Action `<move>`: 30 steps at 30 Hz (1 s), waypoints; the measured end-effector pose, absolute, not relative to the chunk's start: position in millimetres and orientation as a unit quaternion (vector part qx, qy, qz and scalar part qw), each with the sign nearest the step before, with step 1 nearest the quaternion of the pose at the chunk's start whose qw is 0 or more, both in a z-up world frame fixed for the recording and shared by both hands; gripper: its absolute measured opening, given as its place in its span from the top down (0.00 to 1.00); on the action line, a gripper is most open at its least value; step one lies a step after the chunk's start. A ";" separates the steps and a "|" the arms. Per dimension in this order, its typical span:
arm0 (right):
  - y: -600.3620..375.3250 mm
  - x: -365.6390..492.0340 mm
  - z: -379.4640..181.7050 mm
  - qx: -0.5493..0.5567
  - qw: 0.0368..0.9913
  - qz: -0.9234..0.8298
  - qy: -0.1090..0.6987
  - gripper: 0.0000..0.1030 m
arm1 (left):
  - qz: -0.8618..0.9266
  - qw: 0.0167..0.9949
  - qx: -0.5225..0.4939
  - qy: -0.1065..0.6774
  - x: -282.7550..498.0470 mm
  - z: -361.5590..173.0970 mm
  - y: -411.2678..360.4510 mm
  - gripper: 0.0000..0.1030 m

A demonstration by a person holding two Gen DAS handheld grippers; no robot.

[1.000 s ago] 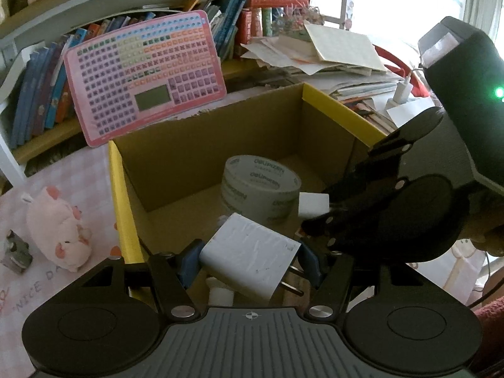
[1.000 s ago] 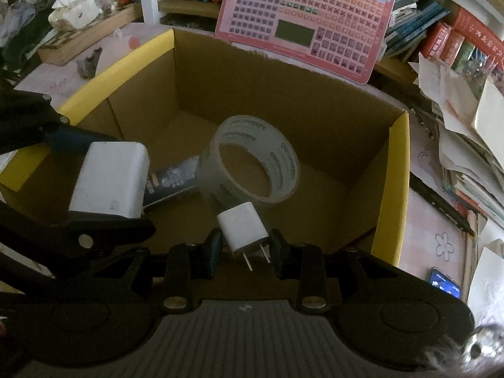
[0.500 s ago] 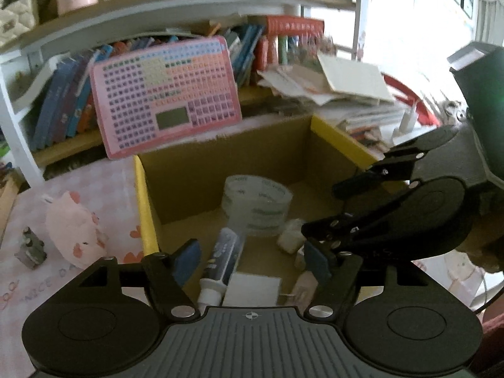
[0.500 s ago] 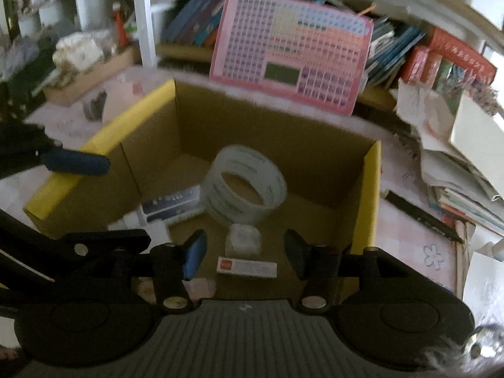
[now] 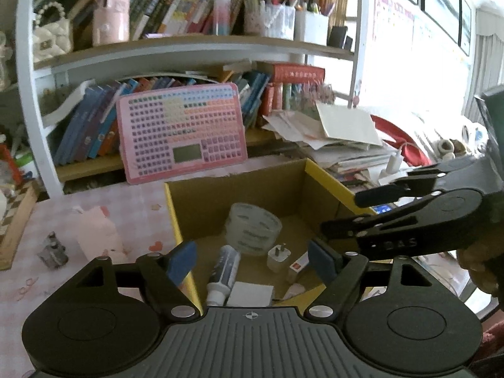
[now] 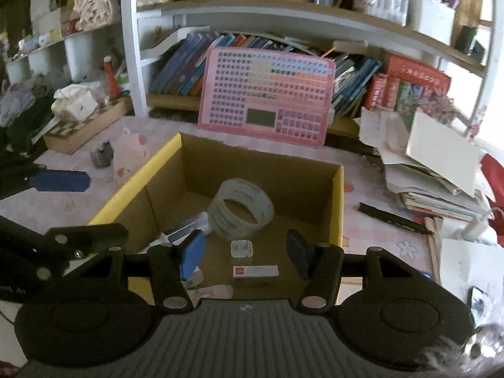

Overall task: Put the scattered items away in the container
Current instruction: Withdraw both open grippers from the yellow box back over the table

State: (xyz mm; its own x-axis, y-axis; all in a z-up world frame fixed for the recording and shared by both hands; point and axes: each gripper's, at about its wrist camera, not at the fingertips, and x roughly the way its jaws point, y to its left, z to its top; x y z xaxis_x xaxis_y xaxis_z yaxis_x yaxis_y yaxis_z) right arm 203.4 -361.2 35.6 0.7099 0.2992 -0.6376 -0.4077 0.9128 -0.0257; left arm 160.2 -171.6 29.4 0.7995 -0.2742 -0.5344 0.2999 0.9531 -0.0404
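Bookshelves crammed with books and a pink keyboard-style chart (image 6: 266,96) leaning against them back a pink-patterned table (image 6: 378,236) that carries an open cardboard box (image 6: 338,208) with yellow-edged flaps. Both grippers hang above the near side of the box with nothing between their pads: the left gripper (image 5: 252,260) has its jaws spread wide and empty, and the right gripper (image 6: 244,252) likewise has its jaws apart and empty. Inside the box lie a roll of clear tape (image 6: 241,208) toward the back, a white tube (image 5: 222,269) beside it, a small white plug adapter (image 6: 242,248) with its prongs pointing up, a larger white charger block (image 5: 250,294) at the near wall, and a slim white packet with a red mark (image 6: 255,271). On the table to the left of the box sit a pink plush pig (image 6: 129,152) and a small grey object (image 6: 102,156). To the right of the box, a black pen (image 6: 393,219) lies near a heap of loose papers (image 6: 434,170).
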 end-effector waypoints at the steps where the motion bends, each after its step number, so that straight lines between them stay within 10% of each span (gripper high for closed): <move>1: -360.1 198.2 36.8 -0.081 0.923 0.187 0.326 0.45 | -0.152 0.949 0.024 0.276 156.2 30.1 -168.1 0.22; 30: -263.9 51.3 25.8 -0.020 0.937 0.064 0.344 0.34 | -0.182 0.939 0.032 0.289 48.3 23.2 -34.0 0.17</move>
State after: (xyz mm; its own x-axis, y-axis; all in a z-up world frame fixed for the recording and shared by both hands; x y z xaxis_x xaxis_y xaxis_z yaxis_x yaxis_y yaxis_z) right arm 51.3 -263.9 25.8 0.7550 0.1061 -0.6471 -0.1336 0.9910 0.0067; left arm 48.3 -34.0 23.2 0.7664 -0.3233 -0.5550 0.3601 0.9318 -0.0455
